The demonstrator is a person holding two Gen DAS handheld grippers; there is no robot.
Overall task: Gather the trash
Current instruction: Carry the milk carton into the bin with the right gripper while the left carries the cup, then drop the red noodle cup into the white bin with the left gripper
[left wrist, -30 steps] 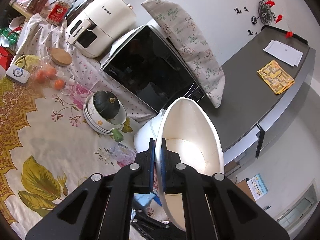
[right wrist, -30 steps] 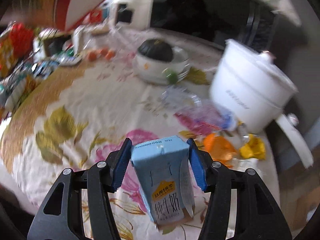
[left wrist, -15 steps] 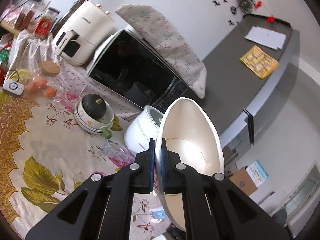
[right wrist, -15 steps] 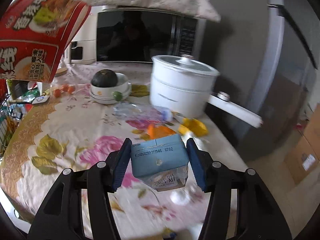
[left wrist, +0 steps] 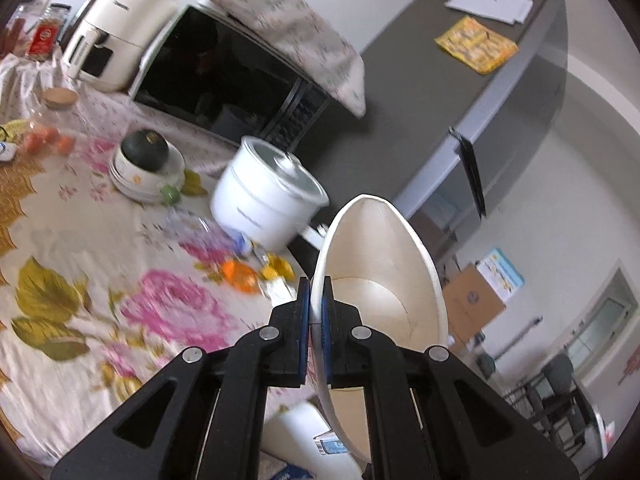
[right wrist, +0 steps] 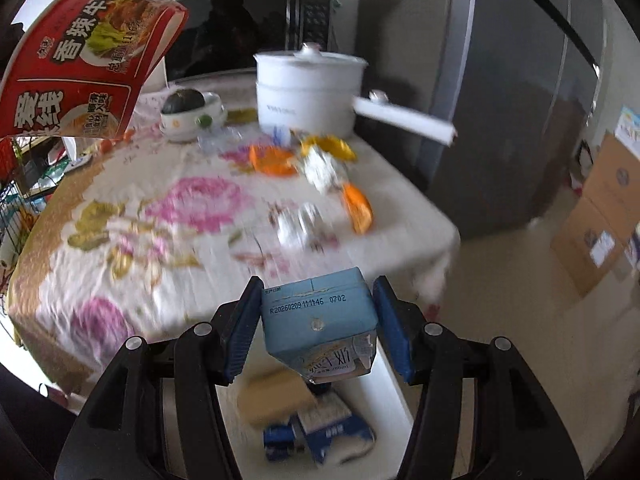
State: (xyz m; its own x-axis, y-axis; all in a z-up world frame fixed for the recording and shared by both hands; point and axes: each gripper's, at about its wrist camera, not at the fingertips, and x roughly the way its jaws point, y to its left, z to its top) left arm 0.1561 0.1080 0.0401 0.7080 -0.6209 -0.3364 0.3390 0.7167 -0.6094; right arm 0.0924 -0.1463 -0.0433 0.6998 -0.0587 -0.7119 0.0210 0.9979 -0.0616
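My left gripper (left wrist: 316, 312) is shut on the rim of an empty paper noodle bowl (left wrist: 384, 300), white inside; its red printed outside shows in the right wrist view (right wrist: 88, 60), held high over the table. My right gripper (right wrist: 318, 320) is shut on a light blue milk carton (right wrist: 318, 316), held past the table's near edge over a white bin (right wrist: 390, 392) that holds a brown packet and blue cartons. Orange and yellow wrappers (right wrist: 272, 158) and crumpled white paper (right wrist: 298, 224) lie on the flowered tablecloth (right wrist: 132, 220).
A white electric pot (right wrist: 308, 92) with a long handle stands at the table's back, with a bowl holding a dark squash (right wrist: 188, 108) to its left. A microwave (left wrist: 224, 76) and air fryer (left wrist: 116, 28) are behind. A grey fridge (right wrist: 500, 80) and cardboard boxes (right wrist: 600, 208) stand to the right.
Both grippers have drawn back from the table and turned right. The milk carton has travelled from over the tablecloth to past the table's edge, above the bin. The bowl stays gripped.
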